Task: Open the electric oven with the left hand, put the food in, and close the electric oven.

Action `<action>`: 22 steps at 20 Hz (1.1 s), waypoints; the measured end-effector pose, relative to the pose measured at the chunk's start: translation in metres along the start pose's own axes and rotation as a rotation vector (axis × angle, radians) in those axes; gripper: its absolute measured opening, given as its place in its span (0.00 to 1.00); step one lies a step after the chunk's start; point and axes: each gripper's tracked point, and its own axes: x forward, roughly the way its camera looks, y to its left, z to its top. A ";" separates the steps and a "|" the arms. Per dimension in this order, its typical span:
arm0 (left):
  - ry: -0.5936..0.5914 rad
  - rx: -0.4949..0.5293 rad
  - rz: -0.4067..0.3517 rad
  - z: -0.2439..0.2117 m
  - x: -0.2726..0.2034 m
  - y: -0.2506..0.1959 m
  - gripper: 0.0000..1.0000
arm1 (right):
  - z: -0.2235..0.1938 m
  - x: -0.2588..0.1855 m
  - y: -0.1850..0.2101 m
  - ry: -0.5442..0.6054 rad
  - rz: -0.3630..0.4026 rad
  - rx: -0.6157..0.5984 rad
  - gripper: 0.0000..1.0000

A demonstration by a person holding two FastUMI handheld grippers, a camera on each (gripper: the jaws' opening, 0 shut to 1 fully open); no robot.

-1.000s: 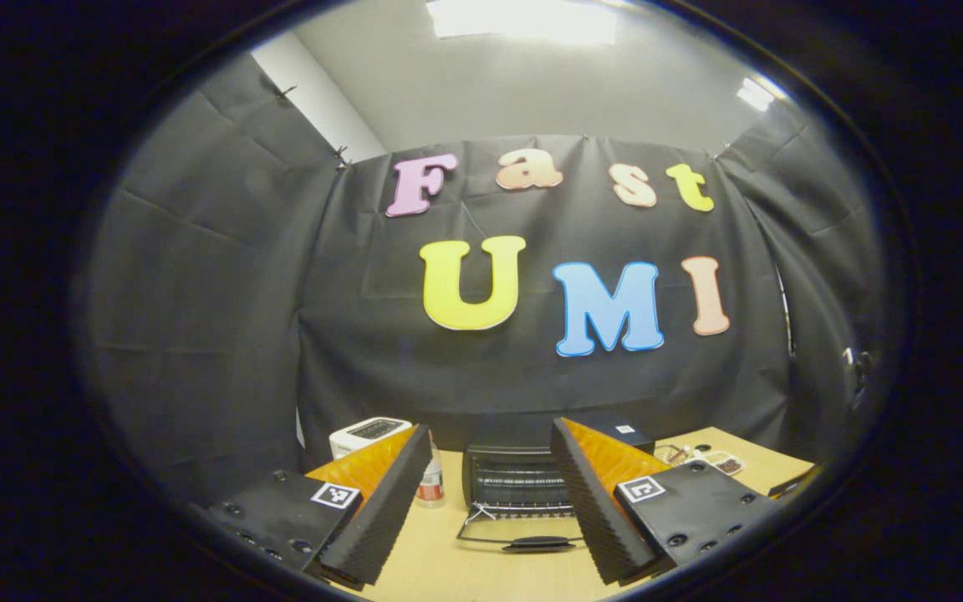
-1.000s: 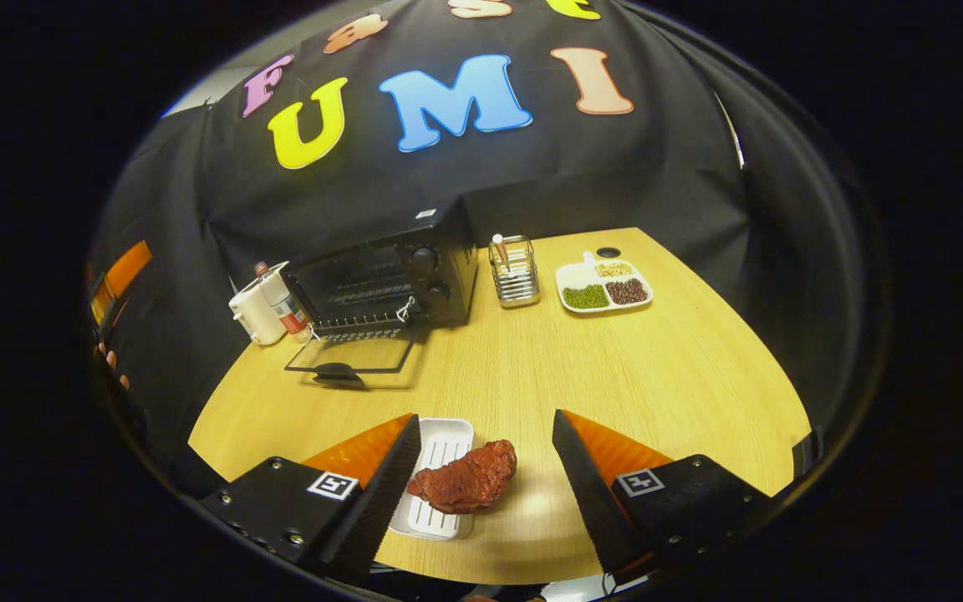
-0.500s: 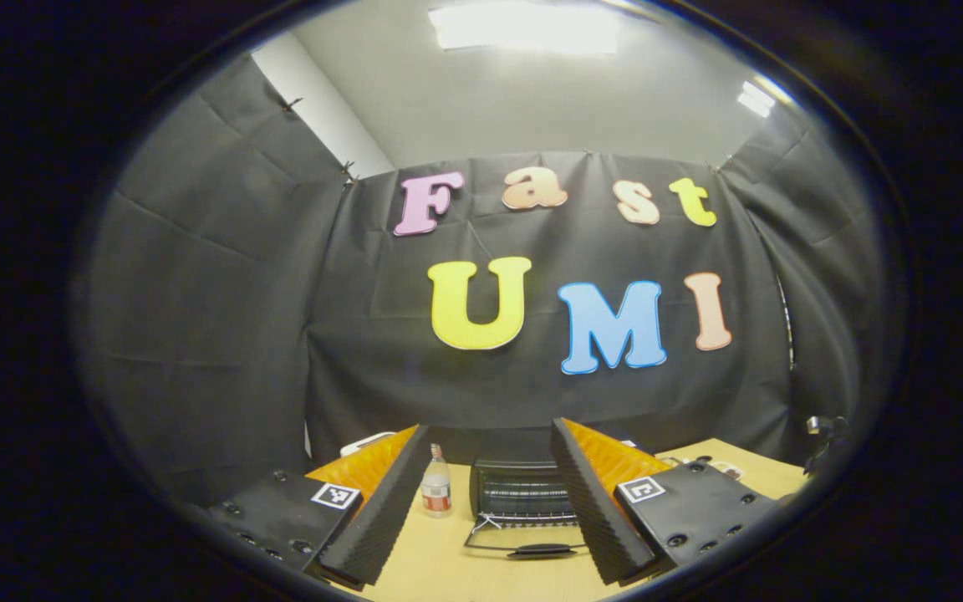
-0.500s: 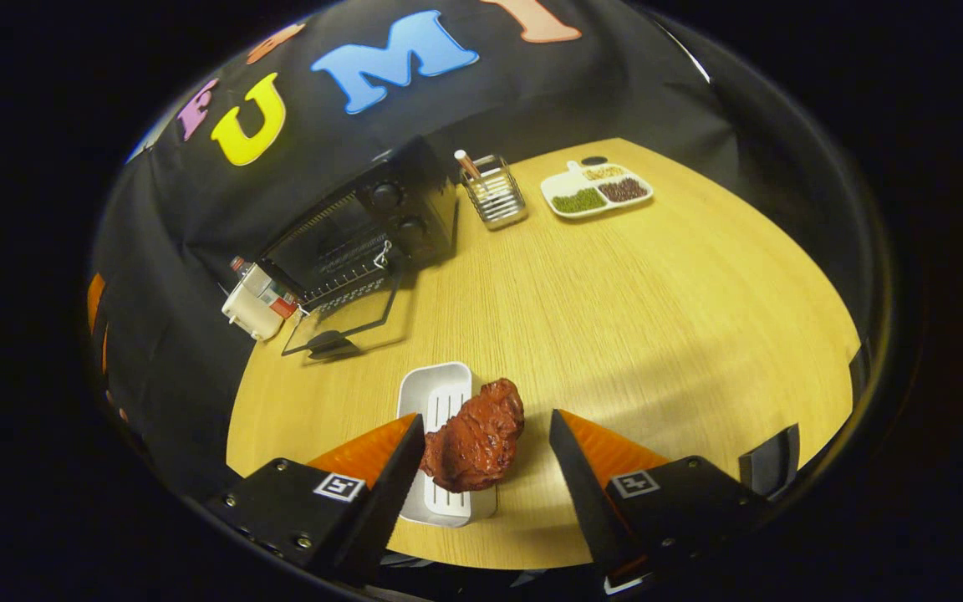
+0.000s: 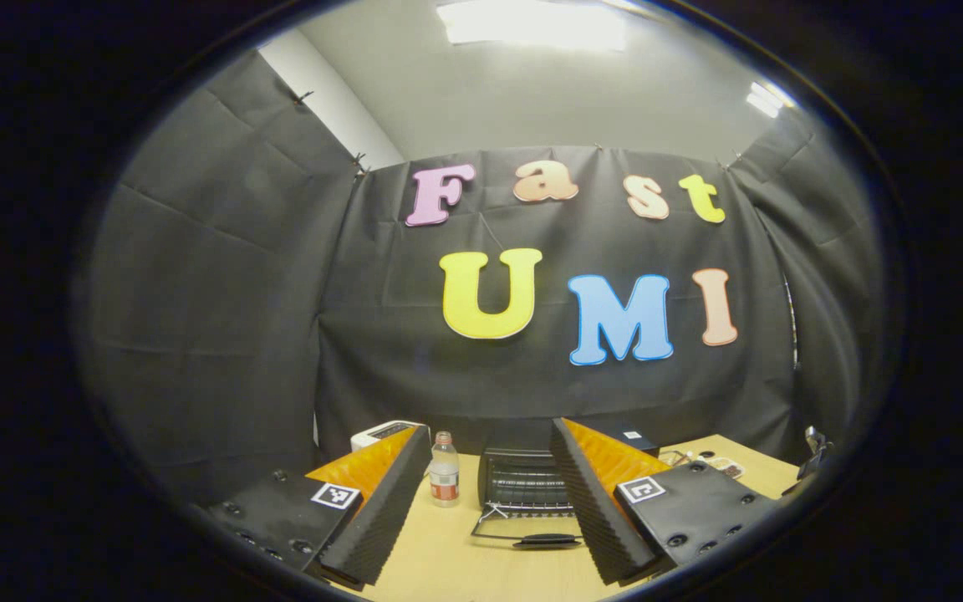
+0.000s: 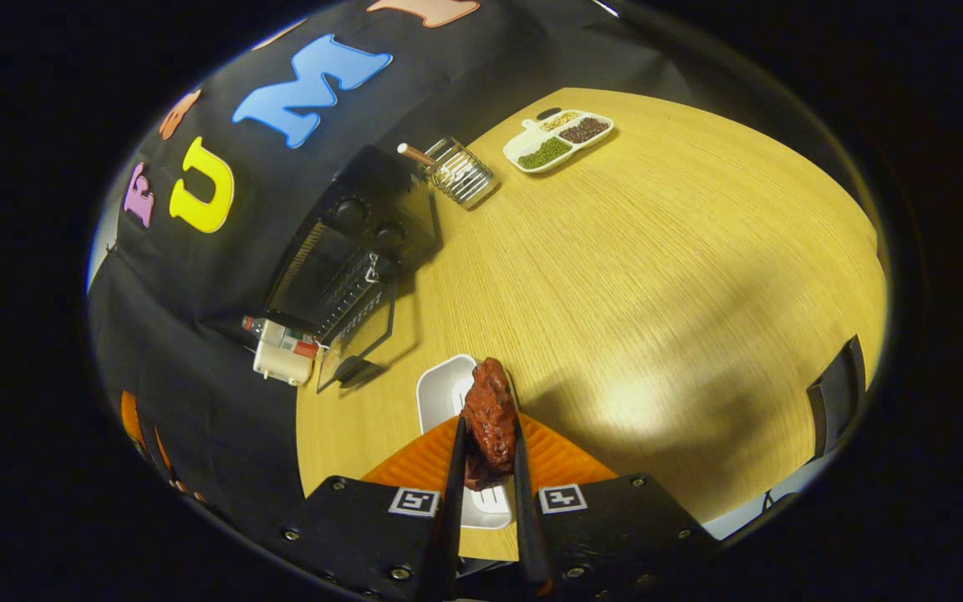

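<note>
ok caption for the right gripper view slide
Right gripper shut on the meat above its white tray, oven door open.

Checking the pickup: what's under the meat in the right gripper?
The white tray on the wooden table lies under the meat; the right gripper hides whether they touch.

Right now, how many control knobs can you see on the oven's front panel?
2. In the right gripper view, one knob sits at the upper end of the electric oven panel, the other knob just below it. More may be hidden.
</note>
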 end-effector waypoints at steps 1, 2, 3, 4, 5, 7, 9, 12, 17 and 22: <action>-0.002 0.004 0.002 0.001 -0.001 0.000 1.00 | 0.000 0.007 -0.002 -0.005 -0.008 0.004 0.11; -0.005 0.001 -0.001 -0.001 0.002 -0.003 1.00 | 0.001 0.004 0.001 -0.001 0.007 -0.006 0.11; -0.004 0.000 -0.004 -0.001 0.002 -0.004 1.00 | -0.001 0.004 0.005 0.003 0.015 -0.014 0.11; -0.003 0.000 -0.008 -0.002 0.001 -0.004 1.00 | -0.001 0.004 0.005 0.005 0.012 -0.016 0.11; -0.005 0.002 -0.010 -0.002 0.001 -0.005 1.00 | 0.001 0.001 0.005 0.000 0.007 -0.015 0.11; -0.006 0.004 -0.014 -0.002 0.000 -0.004 1.00 | 0.005 -0.004 0.014 -0.010 0.021 0.001 0.11; -0.002 0.002 -0.019 -0.005 0.001 -0.005 1.00 | 0.010 -0.007 0.025 -0.022 0.043 0.008 0.11; 0.007 -0.004 -0.019 -0.010 0.003 -0.002 1.00 | 0.019 -0.008 0.047 -0.040 0.083 -0.031 0.11; 0.004 -0.016 -0.011 -0.012 0.009 0.010 1.00 | 0.034 0.002 0.091 -0.062 0.161 -0.044 0.11; 0.017 -0.022 0.003 -0.021 0.017 0.025 1.00 | 0.048 0.024 0.132 -0.080 0.219 -0.052 0.11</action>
